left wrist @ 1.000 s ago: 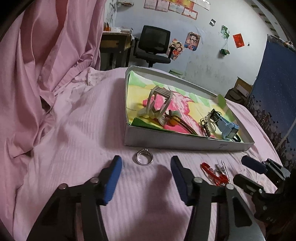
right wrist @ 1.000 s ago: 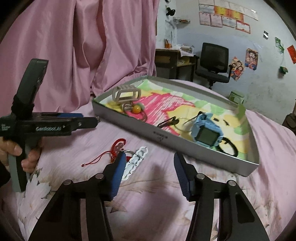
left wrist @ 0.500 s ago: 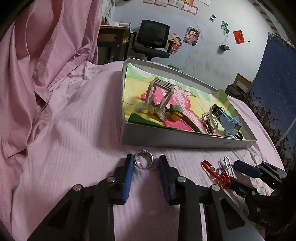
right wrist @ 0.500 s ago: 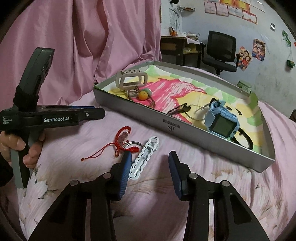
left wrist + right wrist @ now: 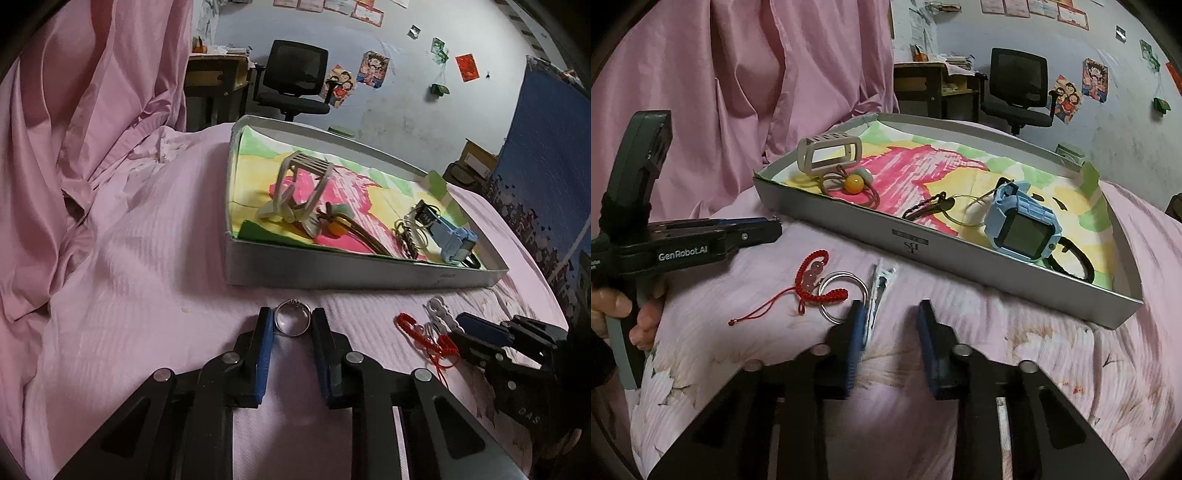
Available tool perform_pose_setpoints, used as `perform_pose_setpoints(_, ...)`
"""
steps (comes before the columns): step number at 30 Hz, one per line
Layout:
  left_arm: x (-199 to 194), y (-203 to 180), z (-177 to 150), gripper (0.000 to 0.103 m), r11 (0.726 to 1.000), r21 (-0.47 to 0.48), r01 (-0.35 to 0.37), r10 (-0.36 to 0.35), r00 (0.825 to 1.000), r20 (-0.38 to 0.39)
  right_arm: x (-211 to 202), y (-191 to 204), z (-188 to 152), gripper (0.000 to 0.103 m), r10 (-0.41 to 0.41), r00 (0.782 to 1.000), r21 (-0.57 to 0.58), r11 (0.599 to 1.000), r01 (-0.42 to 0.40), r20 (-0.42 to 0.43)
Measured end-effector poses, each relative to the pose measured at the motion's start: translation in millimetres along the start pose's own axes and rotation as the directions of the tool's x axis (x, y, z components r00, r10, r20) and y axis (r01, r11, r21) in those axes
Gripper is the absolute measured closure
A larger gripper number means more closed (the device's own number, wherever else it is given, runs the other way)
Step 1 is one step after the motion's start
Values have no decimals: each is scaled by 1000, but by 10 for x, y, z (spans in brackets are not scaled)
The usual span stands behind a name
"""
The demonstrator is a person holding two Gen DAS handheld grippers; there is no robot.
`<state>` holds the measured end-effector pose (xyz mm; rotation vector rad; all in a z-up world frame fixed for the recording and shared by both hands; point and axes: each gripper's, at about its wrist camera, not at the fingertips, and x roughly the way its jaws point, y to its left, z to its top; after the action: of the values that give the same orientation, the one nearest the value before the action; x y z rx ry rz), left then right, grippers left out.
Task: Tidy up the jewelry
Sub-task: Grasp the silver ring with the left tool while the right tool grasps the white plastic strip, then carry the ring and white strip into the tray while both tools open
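Pink bedspread | left jaws clamp ring | right jaws parted, closing beside clip

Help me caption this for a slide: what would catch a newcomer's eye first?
The grey tray on the pink bedspread, lined in bright pink, yellow and green, holds a blue smartwatch, a beige hair claw and an orange-bead hair tie. In front of it, the left gripper brackets a silver ring, jaws just closing. The right gripper meets a white hair clip beside a red cord bracelet.
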<state>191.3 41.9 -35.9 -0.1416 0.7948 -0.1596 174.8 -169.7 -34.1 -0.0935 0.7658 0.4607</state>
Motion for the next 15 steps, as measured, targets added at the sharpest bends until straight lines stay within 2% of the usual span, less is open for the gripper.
perform_pose_setpoints(9,-129,-194,-110,83,995,91,40,-42,999,13,-30,-10,-15,99,0,1000,6,1000,0,16)
perform_pose_setpoints(15,-203,-257,-177,83,993,105,51,-54,998,26,-96,-50,-46,99,-17,999,32,999,16,48)
